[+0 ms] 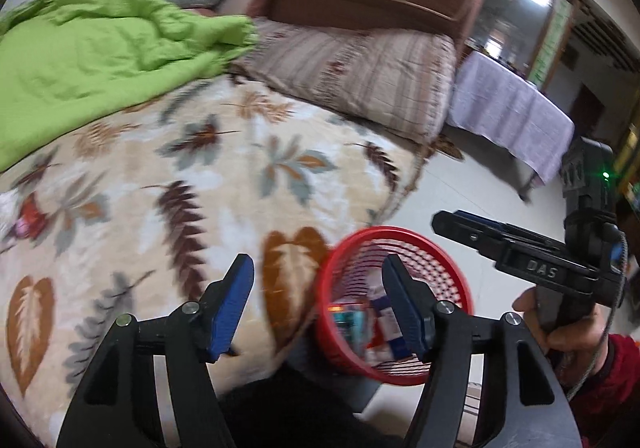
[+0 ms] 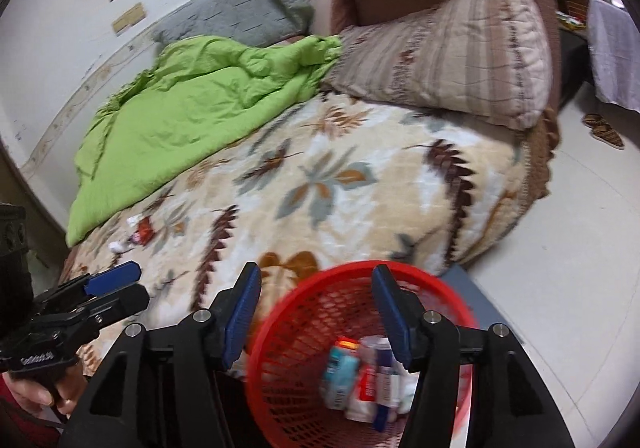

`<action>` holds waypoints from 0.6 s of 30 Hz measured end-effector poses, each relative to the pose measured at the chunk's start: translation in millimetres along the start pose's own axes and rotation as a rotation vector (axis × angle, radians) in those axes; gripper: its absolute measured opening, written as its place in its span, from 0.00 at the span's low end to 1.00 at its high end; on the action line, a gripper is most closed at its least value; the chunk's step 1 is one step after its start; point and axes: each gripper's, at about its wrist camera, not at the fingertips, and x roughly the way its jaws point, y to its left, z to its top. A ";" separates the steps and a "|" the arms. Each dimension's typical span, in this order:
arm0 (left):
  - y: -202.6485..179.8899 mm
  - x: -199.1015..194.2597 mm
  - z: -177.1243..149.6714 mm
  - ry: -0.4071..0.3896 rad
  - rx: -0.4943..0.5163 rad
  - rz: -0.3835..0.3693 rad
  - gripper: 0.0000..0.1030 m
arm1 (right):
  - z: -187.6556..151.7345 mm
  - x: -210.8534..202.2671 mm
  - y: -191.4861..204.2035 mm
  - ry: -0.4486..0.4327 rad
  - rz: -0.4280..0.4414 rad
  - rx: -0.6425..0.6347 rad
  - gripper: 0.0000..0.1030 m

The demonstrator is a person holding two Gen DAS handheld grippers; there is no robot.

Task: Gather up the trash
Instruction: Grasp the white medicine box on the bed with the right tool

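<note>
**Both grippers hanging open over the trash basket**

Left gripper and right gripper are both standing wide, nothing between the blue pads. Red mesh basket is sitting on the floor against the bed's near corner, holding wrappers and small packets. Further scraps of trash are lying on the leaf-print blanket near its left edge, below the green quilt. Striped pillow is resting at the headboard end.

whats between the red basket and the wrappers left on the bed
Only bare leaf-print blanket lies between the red basket and the wrappers, shown in the right wrist view.
</note>
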 end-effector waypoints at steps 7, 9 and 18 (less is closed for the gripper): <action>63.9 -36.5 -12.1 -0.041 -0.123 0.102 0.63 | 4.9 29.1 60.6 0.044 0.128 -0.105 0.60; 83.0 -46.6 -17.0 -0.053 -0.160 0.133 0.63 | 7.2 38.2 79.7 0.057 0.163 -0.137 0.60; 184.1 -91.1 -48.5 -0.111 -0.382 0.313 0.64 | 21.0 98.5 171.8 0.167 0.322 -0.227 0.60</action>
